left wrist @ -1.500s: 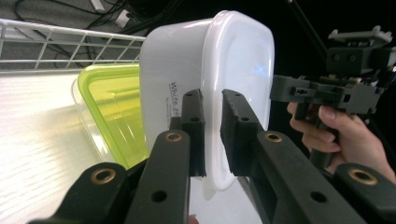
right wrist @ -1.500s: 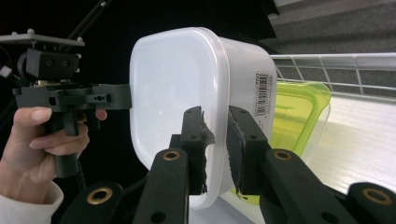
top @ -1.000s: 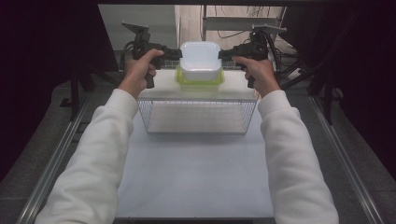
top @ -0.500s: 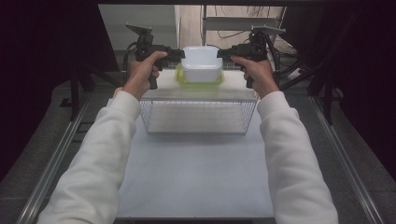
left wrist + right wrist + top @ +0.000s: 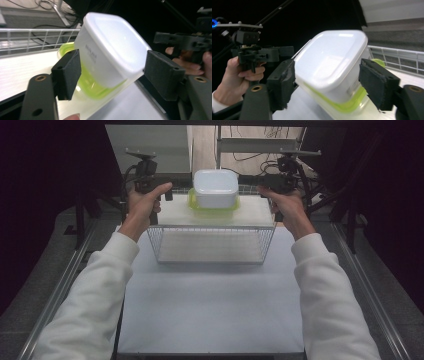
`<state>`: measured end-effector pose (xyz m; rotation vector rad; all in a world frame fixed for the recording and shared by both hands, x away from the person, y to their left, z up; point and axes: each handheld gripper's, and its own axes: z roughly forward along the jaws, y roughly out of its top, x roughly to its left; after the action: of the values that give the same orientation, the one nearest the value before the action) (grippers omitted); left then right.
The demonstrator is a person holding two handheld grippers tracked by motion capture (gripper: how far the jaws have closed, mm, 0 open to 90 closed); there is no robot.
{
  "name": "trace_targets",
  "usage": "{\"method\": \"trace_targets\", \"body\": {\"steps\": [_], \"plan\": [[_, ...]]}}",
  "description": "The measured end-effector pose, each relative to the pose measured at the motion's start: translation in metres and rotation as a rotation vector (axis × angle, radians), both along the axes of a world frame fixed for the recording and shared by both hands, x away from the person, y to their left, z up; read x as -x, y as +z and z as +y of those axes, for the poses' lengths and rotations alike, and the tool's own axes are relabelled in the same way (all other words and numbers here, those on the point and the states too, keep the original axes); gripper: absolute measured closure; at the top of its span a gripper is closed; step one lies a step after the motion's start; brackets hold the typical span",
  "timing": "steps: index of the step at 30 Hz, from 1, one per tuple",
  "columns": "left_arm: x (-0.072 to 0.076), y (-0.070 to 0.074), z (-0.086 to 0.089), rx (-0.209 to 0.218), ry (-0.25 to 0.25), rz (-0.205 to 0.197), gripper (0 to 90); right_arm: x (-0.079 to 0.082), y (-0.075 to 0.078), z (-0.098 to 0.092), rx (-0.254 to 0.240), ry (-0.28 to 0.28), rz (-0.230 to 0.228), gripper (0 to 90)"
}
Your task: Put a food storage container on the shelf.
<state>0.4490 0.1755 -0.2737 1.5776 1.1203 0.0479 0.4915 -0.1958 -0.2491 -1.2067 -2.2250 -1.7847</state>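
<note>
Grippers part company with a white container (image 5: 215, 188), set upside down on its green lid (image 5: 214, 206) atop the wire basket (image 5: 215, 244); left gripper (image 5: 167, 195) and right gripper (image 5: 261, 193) flank it, jaws just opened wide, pads clear.

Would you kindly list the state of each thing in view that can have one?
White container: upside down on its green lid, released.
Wire rack: upright, bearing the container on top.
Left gripper: jaws just opened, apart from the container.
Right gripper: jaws just opened, likewise.
</note>
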Motion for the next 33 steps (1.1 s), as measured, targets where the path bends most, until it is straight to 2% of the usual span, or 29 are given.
{"method": "trace_targets", "body": {"steps": [1, 2, 4, 5, 6, 8, 11, 13, 14, 15, 16, 18, 19, 23, 25, 26, 27, 29, 30, 31, 32, 33], "plan": [[0.004, 0.000, 0.001, -0.003, -0.001, -0.009, 27.6, 0.005, -0.001, -0.003, 0.014, 0.003, -0.015, 27.3], [0.010, -0.001, 0.004, -0.011, -0.013, -0.028, 26.7, 0.016, -0.003, -0.007, 0.043, -0.003, -0.056, 26.0], [0.021, -0.003, 0.007, -0.032, -0.018, -0.045, 26.4, 0.020, -0.004, -0.008, 0.049, -0.003, -0.067, 25.7], [0.027, -0.004, 0.008, -0.054, -0.017, -0.055, 25.8, 0.028, -0.006, -0.010, 0.064, -0.005, -0.078, 25.2], [0.034, -0.005, 0.008, -0.084, -0.011, -0.069, 25.1, 0.041, -0.010, -0.011, 0.099, -0.011, -0.104, 24.5], [0.047, -0.009, 0.010, -0.098, -0.017, -0.085, 24.8, 0.045, -0.012, -0.011, 0.113, -0.014, -0.113, 24.2], [0.067, -0.015, 0.012, -0.127, -0.022, -0.109, 24.4, 0.065, -0.020, -0.016, 0.149, -0.024, -0.152, 23.8], [0.081, -0.021, 0.012, -0.135, -0.035, -0.120, 24.1, 0.076, -0.026, -0.021, 0.147, -0.025, -0.160, 23.7], [0.088, -0.025, 0.012, -0.145, -0.042, -0.125, 23.9, 0.088, -0.033, -0.026, 0.159, -0.030, -0.168, 23.8], [0.093, -0.028, 0.013, -0.146, -0.045, -0.129, 23.9, 0.092, -0.036, -0.028, 0.165, -0.028, -0.174, 23.7], [0.099, -0.033, 0.014, -0.137, -0.044, -0.127, 23.9, 0.092, -0.036, -0.028, 0.165, -0.028, -0.174, 23.7], [0.115, -0.049, 0.016, -0.119, -0.044, -0.114, 23.9, 0.106, -0.044, -0.032, 0.184, -0.010, -0.193, 23.1], [0.120, -0.054, 0.016, -0.127, -0.041, -0.115, 23.9, 0.115, -0.051, -0.036, 0.186, -0.005, -0.204, 23.1], [0.145, -0.085, 0.016, -0.167, -0.041, -0.107, 24.0, 0.136, -0.070, -0.046, 0.181, 0.004, -0.202, 23.1], [0.154, -0.101, 0.016, -0.183, -0.047, -0.094, 24.0, 0.149, -0.086, -0.052, 0.166, 0.003, -0.184, 23.1], [0.162, -0.115, 0.016, -0.191, -0.044, -0.086, 24.0, 0.156, -0.097, -0.056, 0.169, -0.004, -0.175, 23.1], [0.162, -0.115, 0.016, -0.191, -0.044, -0.086, 24.1, 0.156, -0.097, -0.056, 0.169, -0.004, -0.175, 23.1], [0.172, -0.132, 0.018, -0.191, -0.050, -0.063, 24.0, 0.165, -0.111, -0.060, 0.171, -0.005, -0.151, 23.1], [0.178, -0.145, 0.019, -0.192, -0.052, -0.044, 24.1, 0.173, -0.127, -0.065, 0.169, -0.019, -0.136, 23.1], [0.178, -0.145, 0.019, -0.192, -0.052, -0.044, 24.0, 0.173, -0.127, -0.065, 0.169, -0.019, -0.136, 23.1], [0.183, -0.153, 0.020, -0.199, -0.053, -0.029, 23.9, 0.180, -0.141, -0.069, 0.181, -0.019, -0.117, 23.1], [0.185, -0.158, 0.020, -0.208, -0.053, -0.024, 23.9, 0.183, -0.146, -0.071, 0.187, -0.019, -0.109, 23.1]]}}
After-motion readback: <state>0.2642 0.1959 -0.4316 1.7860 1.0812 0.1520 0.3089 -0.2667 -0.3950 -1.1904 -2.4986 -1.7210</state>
